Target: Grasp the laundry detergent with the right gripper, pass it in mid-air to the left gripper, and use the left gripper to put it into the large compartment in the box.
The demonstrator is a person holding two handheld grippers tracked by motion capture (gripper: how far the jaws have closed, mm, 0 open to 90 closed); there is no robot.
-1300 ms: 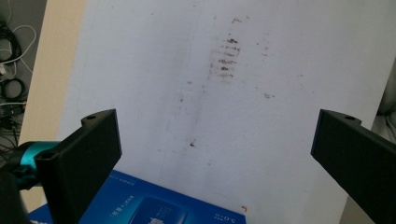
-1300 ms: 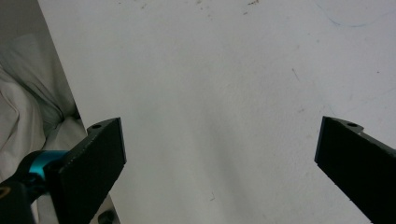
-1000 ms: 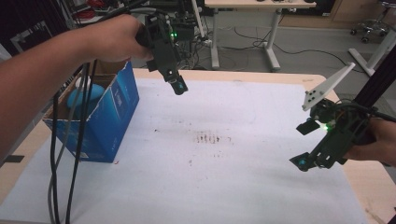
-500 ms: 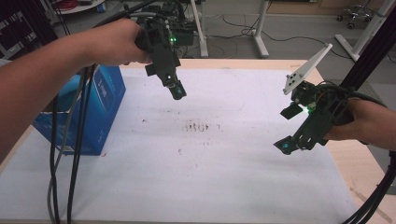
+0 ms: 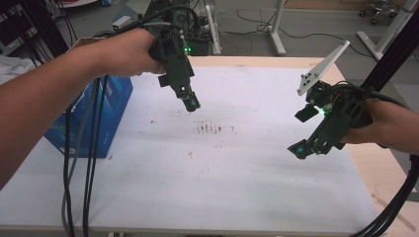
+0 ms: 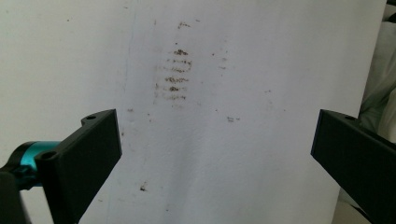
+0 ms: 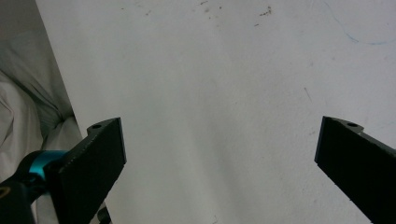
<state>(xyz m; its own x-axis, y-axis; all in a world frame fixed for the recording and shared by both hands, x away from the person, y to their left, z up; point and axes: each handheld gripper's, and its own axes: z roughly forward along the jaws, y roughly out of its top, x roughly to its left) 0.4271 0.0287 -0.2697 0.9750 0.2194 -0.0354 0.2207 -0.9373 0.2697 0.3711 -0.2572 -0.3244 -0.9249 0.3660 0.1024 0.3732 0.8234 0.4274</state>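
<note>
A white sheet point(image 5: 237, 168) covers most of my pale wooden table point(image 5: 381, 173), whose bare wood shows at the right edge of the frame. A patch of brown smudges in short rows point(image 5: 210, 128) sits near the sheet's middle. At the top stand the white metal legs of another desk point(image 5: 274, 29), and a black upright post point(image 5: 395, 54) rises at upper right. Crumpled white cloth point(image 5: 12, 66) lies at far left.

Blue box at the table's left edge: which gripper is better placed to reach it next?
Probably left. The left gripper, jaws open, hangs near the blue box; the right gripper is across the table.
</note>
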